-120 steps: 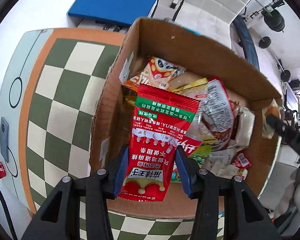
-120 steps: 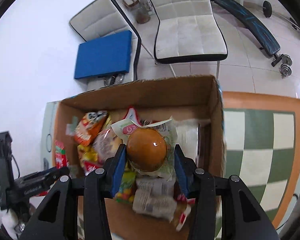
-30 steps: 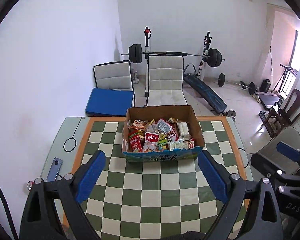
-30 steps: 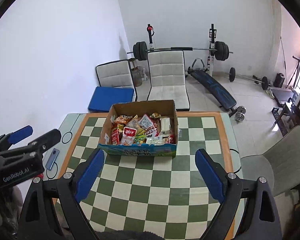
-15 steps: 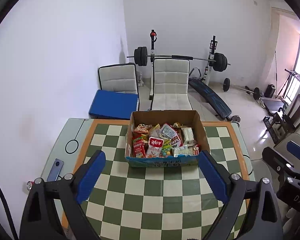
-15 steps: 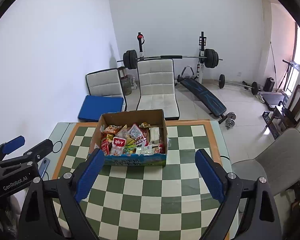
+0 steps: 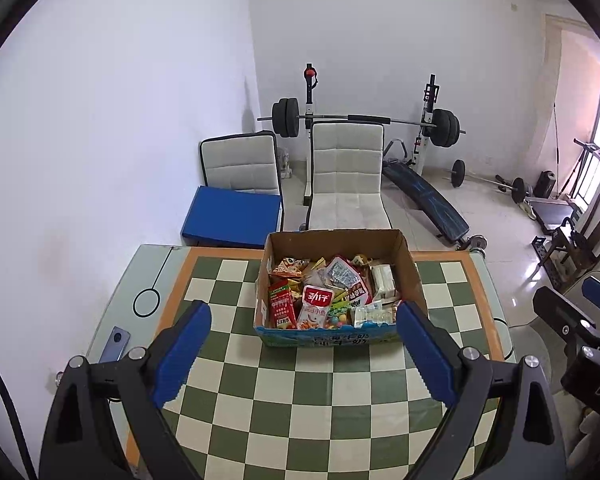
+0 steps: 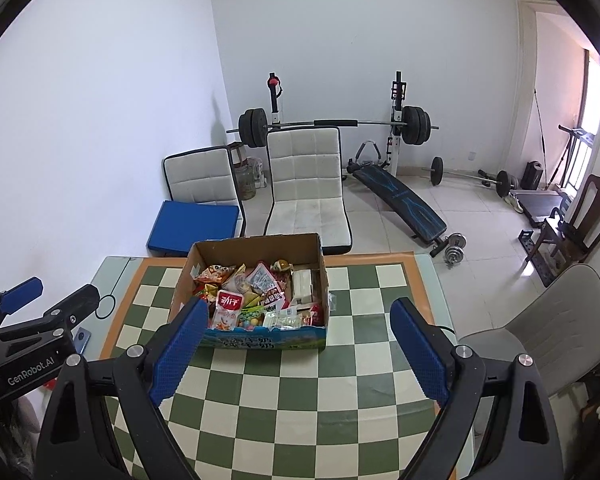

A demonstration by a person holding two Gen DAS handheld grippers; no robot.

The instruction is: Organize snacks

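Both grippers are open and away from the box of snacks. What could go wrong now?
The brown cardboard box is heaped with snack packets, so another reach in might spill some out. A blue-grey phone lies near the edge of the green-checked table beside the left gripper; a careless swing could knock it off.

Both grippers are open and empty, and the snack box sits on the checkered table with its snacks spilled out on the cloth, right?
Not quite. The snacks are all inside the box, as the left wrist view shows; none lie on the table. Both grippers, left and right, are open and empty.
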